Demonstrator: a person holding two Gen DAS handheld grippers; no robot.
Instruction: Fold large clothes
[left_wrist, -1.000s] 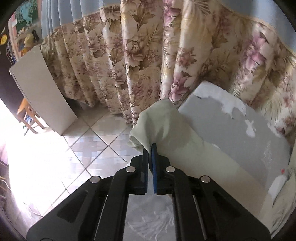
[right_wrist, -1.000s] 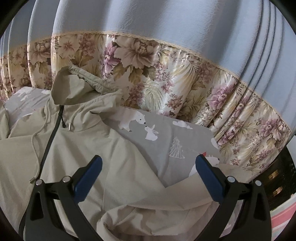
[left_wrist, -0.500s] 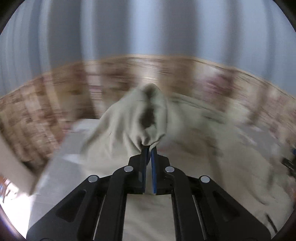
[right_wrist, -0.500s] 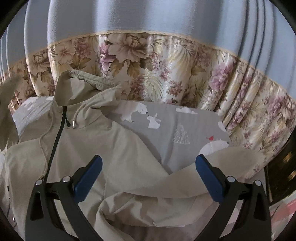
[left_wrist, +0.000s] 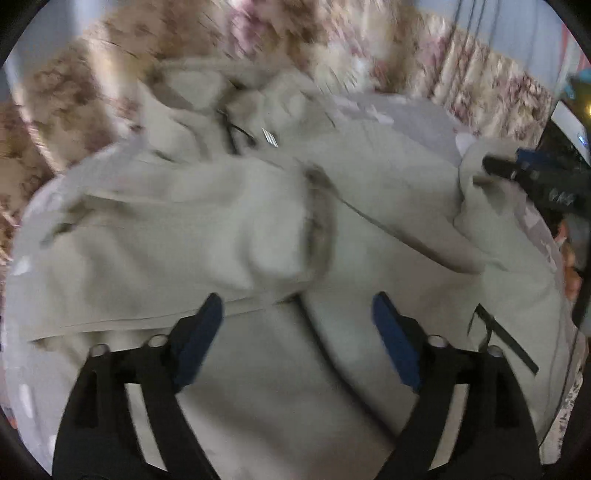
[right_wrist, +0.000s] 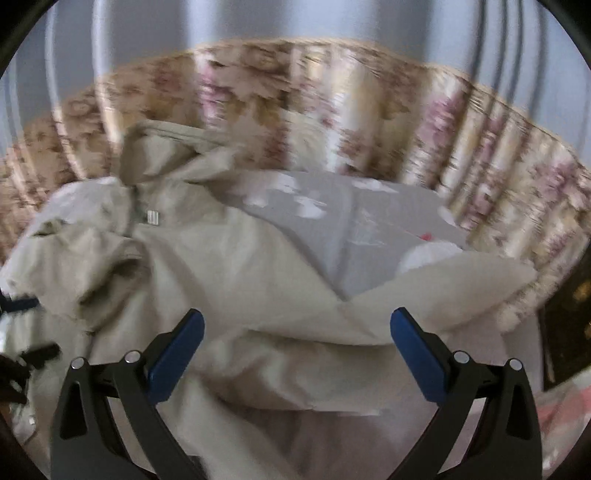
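Observation:
A beige hooded jacket with a dark front zipper lies spread on a grey bed sheet. One sleeve is folded across its chest, the cuff just ahead of my left gripper. That gripper's jaws are opening, and no cloth is pinched between them. The other sleeve stretches out to the right. Above that sleeve's base my right gripper hovers open with nothing in it; in the left wrist view it shows at the jacket's right edge. Both views are motion-blurred.
A floral curtain with plain blue cloth above it hangs right behind the bed. The sheet has white animal prints. A dark piece of furniture stands beyond the bed's right side.
My left gripper swung from the bed's left side over the jacket, carrying the sleeve across the chest, then let go and opened. The right gripper sank a little and stayed open.

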